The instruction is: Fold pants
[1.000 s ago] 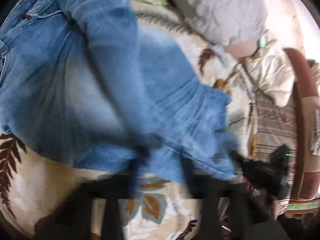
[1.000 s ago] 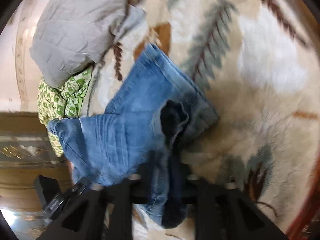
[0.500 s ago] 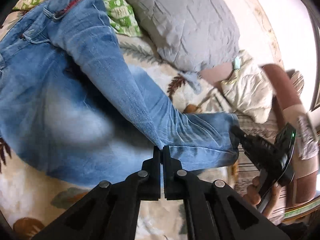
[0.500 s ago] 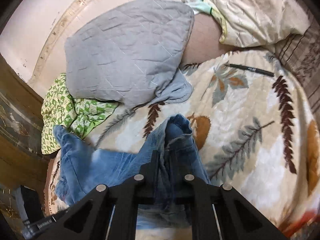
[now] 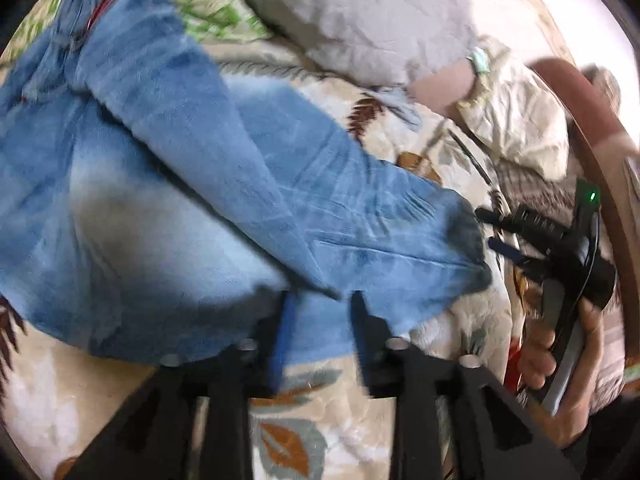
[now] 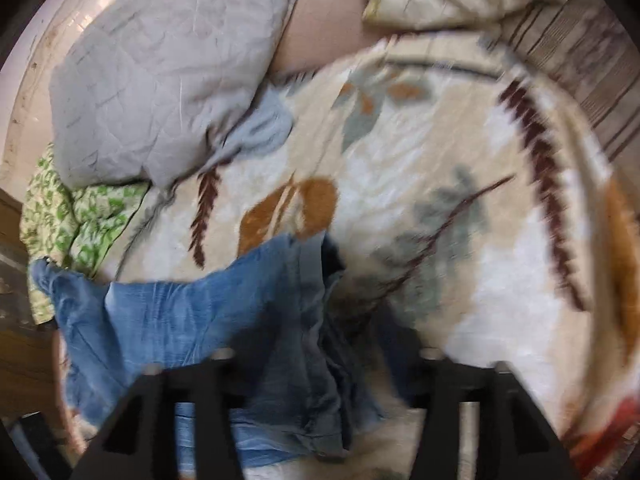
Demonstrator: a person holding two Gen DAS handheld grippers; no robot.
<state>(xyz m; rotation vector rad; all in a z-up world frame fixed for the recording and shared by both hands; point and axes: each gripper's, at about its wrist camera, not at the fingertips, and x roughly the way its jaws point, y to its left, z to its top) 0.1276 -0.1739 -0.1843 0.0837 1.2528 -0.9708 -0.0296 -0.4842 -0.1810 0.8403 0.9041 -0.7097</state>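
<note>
- Opening over the jeans (image 5: pixel 168 184), the left gripper (image 5: pixel 320 312) has denim lying between its spread, non-pressing fingers.
- Opening too, the right gripper (image 6: pixel 320 360) straddles the hem end, pads clear.
- Jeans lie folded on the leaf-patterned blanket (image 6: pixel 460 184), near a grey quilted pillow (image 6: pixel 168 64).

1. Both views are smeared by motion, so the weave and seams of the jeans (image 5: pixel 168 184) cannot be read.
2. The left gripper (image 5: pixel 320 308) hides part of the jeans' lower edge; its jaws are opening.
3. The right gripper (image 6: pixel 308 344) is blurred, its jaws opening around the jeans' hem.
4. The grey pillow (image 6: pixel 168 68) covers part of the green cloth (image 6: pixel 76 220) at the blanket's (image 6: pixel 420 160) far edge.
</note>
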